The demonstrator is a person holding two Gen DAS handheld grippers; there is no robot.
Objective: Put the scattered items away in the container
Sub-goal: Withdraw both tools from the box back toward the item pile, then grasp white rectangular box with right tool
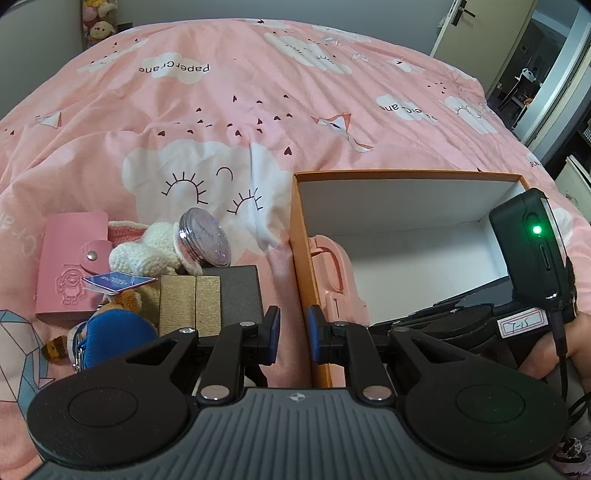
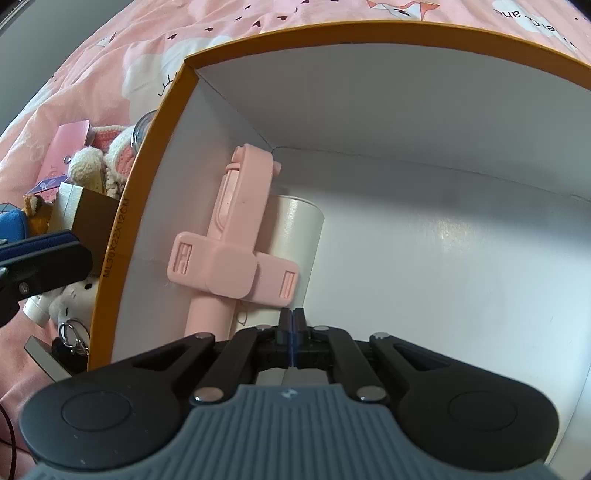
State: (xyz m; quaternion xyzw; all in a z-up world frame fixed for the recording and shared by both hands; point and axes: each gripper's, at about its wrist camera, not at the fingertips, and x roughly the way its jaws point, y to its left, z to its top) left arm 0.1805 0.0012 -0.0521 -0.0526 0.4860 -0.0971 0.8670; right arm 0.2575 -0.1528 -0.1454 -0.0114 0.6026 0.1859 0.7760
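An orange box with a white inside (image 1: 301,236) (image 2: 147,155) lies on the pink bed. A pink phone holder (image 2: 236,236) (image 1: 334,273) lies in it against the left wall, on a white cylinder (image 2: 295,236). My right gripper (image 2: 292,325) is shut and empty inside the box, just in front of the holder. My left gripper (image 1: 292,332) is open and empty over the box's left wall. Left of the box lie a pink card wallet (image 1: 70,258), a white knitted toy (image 1: 144,251), a round glass jar (image 1: 205,236), a gold-and-grey box (image 1: 207,295) and a blue pouch (image 1: 114,336).
The pink quilt (image 1: 258,103) spreads beyond the box. Plush toys (image 1: 98,22) sit at the far left corner. A door (image 1: 472,33) and a doorway are at the far right. A white plush keychain (image 2: 70,299) lies by the box's left wall.
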